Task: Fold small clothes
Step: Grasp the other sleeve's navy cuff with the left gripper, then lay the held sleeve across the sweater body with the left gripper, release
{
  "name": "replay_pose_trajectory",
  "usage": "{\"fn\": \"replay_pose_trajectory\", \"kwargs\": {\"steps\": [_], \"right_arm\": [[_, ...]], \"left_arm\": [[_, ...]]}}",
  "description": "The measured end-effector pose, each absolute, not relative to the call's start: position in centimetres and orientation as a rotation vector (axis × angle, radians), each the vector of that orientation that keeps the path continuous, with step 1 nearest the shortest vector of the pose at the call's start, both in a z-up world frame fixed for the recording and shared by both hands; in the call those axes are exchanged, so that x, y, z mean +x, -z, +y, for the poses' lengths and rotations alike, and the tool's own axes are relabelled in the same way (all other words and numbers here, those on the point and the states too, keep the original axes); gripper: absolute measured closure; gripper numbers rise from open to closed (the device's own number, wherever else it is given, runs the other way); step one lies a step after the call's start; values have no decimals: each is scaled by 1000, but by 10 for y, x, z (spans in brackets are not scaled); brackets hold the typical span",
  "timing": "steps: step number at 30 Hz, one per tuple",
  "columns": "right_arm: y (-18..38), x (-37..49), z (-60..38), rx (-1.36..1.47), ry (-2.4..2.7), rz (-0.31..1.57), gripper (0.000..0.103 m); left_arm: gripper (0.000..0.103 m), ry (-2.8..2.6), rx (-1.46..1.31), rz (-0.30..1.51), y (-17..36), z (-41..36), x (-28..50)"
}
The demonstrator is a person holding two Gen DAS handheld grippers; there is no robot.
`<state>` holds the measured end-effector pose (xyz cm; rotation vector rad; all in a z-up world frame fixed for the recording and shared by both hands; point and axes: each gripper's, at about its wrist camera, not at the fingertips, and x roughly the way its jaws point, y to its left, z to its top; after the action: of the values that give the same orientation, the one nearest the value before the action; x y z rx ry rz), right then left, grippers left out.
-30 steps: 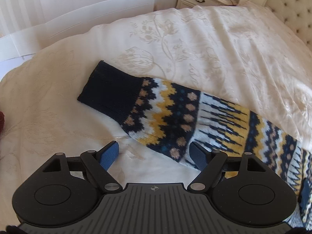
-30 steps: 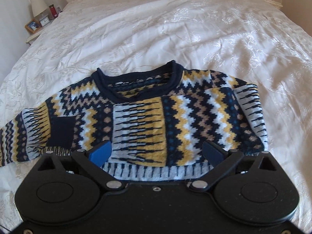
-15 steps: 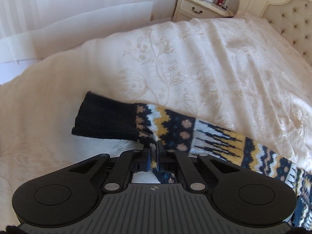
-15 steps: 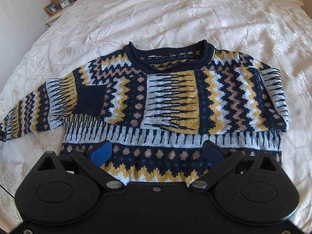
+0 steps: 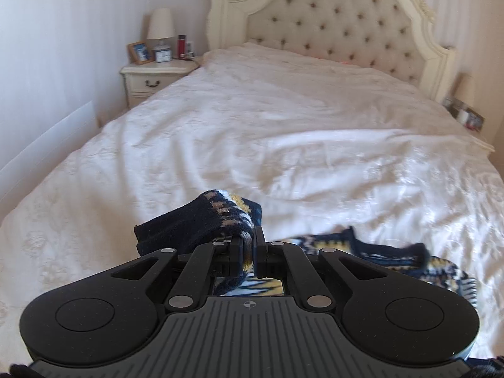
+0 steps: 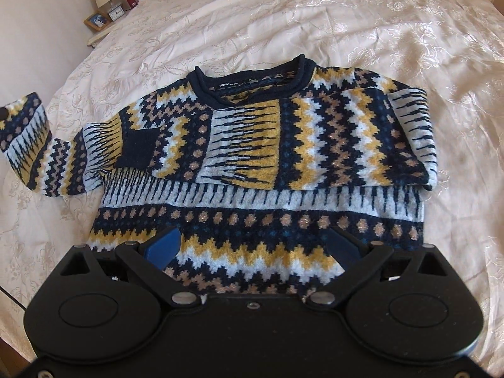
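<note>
The left gripper (image 5: 251, 242) is clamped tight on the sleeve (image 5: 201, 223) of the patterned sweater (image 6: 261, 163), just behind the navy cuff, holding it raised above the cream bedspread (image 5: 283, 145). The right gripper (image 6: 252, 245) hangs over the sweater's lower hem with its blue-padded fingers (image 6: 165, 245) spread wide, gripping nothing. The sweater lies face up in the middle of the bed, its other sleeve folded across the chest; a nightstand (image 5: 151, 78) stands beside the headboard (image 5: 340, 28).
</note>
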<state>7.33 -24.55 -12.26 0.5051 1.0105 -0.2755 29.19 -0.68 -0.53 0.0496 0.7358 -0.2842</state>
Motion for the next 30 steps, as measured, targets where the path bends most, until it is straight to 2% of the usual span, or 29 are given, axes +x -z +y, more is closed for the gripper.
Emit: {"fn": "replay_pose_trajectory", "kwargs": {"steps": [11,12,14,15,18,20,25,30], "right_arm": [[113,22,-297,534,297,989,4],[113,19,-301,534,301,990,4],[115,14,-308,546,310,993,4],[115,14,-310,549,315,995,4],[118,12,-314,560,334,994,4],[120,15,-314,562,343,994,4],[123,32,-311,542,363,993,3],[120,61,-305,515,357,972,3]], "left_arm": [[96,505,188,881,91,-186,242],[94,521,192,905,96,-194,237],[75,546,198,941,103,-206,234],[62,569,190,946,103,-210,228],[55,643,172,915,98,-209,221],[45,712,177,892,92,-206,215],[43,735,219,830,82,-177,211],[43,616,201,882,95,-125,229]]}}
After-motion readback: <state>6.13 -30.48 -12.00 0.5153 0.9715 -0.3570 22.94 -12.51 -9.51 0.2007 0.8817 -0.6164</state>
